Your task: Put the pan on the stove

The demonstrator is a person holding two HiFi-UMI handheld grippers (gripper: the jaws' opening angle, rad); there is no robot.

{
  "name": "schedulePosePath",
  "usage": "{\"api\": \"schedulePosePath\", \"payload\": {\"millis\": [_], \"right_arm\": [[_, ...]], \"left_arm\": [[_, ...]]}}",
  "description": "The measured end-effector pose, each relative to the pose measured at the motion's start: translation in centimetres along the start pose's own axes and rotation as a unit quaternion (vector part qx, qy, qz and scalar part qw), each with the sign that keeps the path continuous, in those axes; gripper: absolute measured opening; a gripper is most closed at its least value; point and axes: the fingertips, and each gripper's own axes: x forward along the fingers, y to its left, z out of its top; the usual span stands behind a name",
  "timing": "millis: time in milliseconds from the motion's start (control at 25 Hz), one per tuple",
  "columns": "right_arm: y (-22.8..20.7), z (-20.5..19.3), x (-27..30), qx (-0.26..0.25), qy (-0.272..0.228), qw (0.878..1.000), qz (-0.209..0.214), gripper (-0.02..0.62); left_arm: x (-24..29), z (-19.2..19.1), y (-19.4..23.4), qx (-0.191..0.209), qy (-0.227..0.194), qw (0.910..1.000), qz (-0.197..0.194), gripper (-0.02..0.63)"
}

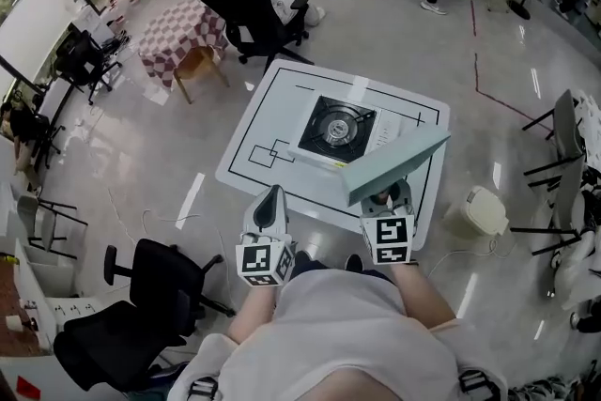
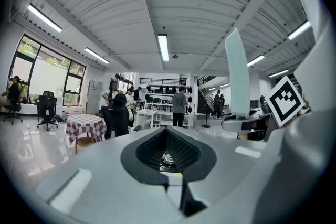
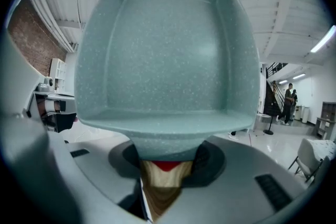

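Over the near right corner of the desk [image 1: 282, 103], at about 1 o'clock from my chest, my right gripper [image 1: 386, 198] is clamped on the wooden handle [image 3: 160, 182] of the pan [image 1: 394, 162]. Its jaws stand partly apart, with the handle pressed between them. The pan is pale teal, square and speckled. It is up in the air with nothing under it but the desk, and it is tipped so that its hollow faces back toward the gripper. The stove [image 1: 336, 129], a single black burner, sits near the middle of the desk at about 10 o'clock from the pan, and the two are apart. My left gripper [image 1: 272, 195] hovers at the near edge of the desk, at 9 o'clock from the right one. Its jaws are drawn together at the tips and nothing is between them. Through the small gap behind the tips I see the burner straight ahead at 12 o'clock. A black office chair [image 1: 141, 296] stands on the floor at 8 o'clock.
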Motion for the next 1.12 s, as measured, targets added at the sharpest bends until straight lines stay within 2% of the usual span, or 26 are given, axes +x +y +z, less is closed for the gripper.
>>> {"api": "schedulePosePath", "payload": {"millis": [280, 600, 760, 1000, 1120], "right_arm": [[1.3, -0.6, 4.8, 0.011, 0.029, 0.999, -0.032, 0.156], [1.9, -3.1, 7.6, 0.025, 0.075, 0.995, -0.053, 0.154], [1.8, -5.2, 8.9, 0.02, 0.118, 0.992, -0.046, 0.153], [0.8, -9.6, 11.5, -0.004, 0.232, 0.973, -0.015, 0.153], [-0.3, -12.2, 13.2, 0.001, 0.298, 0.954, 0.008, 0.153]], "left_arm": [[3.4, -0.5, 3.9, 0.016, 0.029, 0.9983, -0.048, 0.011], [4.8, -2.0, 6.8, 0.005, 0.048, 0.9967, -0.065, 0.011], [5.1, -2.9, 7.0, -0.004, 0.055, 0.9959, -0.072, 0.011], [5.2, -4.2, 7.3, -0.019, 0.071, 0.9942, -0.078, 0.011], [5.3, -5.1, 7.6, -0.026, 0.081, 0.9931, -0.08, 0.011]]}}
